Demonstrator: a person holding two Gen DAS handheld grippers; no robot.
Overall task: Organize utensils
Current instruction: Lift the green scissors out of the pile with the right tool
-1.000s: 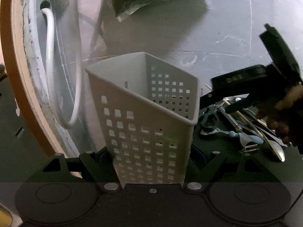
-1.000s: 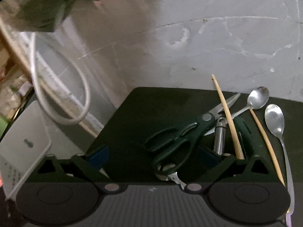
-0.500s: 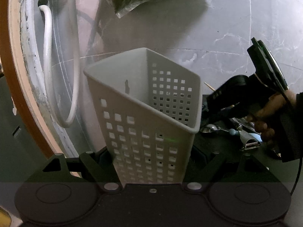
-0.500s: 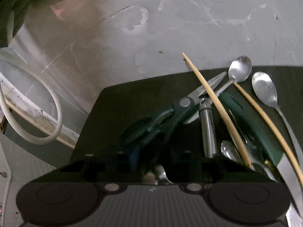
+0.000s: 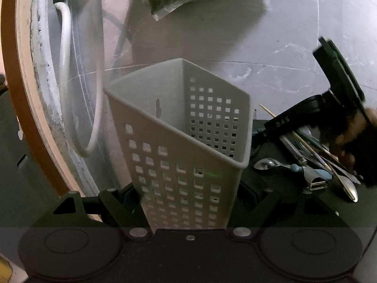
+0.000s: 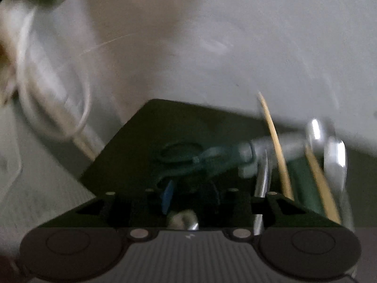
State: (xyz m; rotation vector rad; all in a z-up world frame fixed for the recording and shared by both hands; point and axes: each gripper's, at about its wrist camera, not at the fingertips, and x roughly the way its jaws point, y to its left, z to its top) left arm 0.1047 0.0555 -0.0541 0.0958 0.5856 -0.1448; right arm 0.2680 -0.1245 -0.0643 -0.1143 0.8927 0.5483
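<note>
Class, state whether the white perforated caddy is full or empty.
Empty as far as visible: the caddy shows bare inner walls; its bottom is hidden.

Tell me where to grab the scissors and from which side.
Probably by the handle loops of the scissors, from the pile's left: they jut onto bare mat, while the blades lie under a chopstick beside spoons.

The holder [image 5: 188,155] is pale grey, pierced with a grid of small square holes. The mat [image 6: 150,127] is dark green, the counter [image 5: 271,37] grey with white veins. The scissors [image 6: 188,158] have dark green handles; the chopsticks [image 6: 278,148] are tan.
</note>
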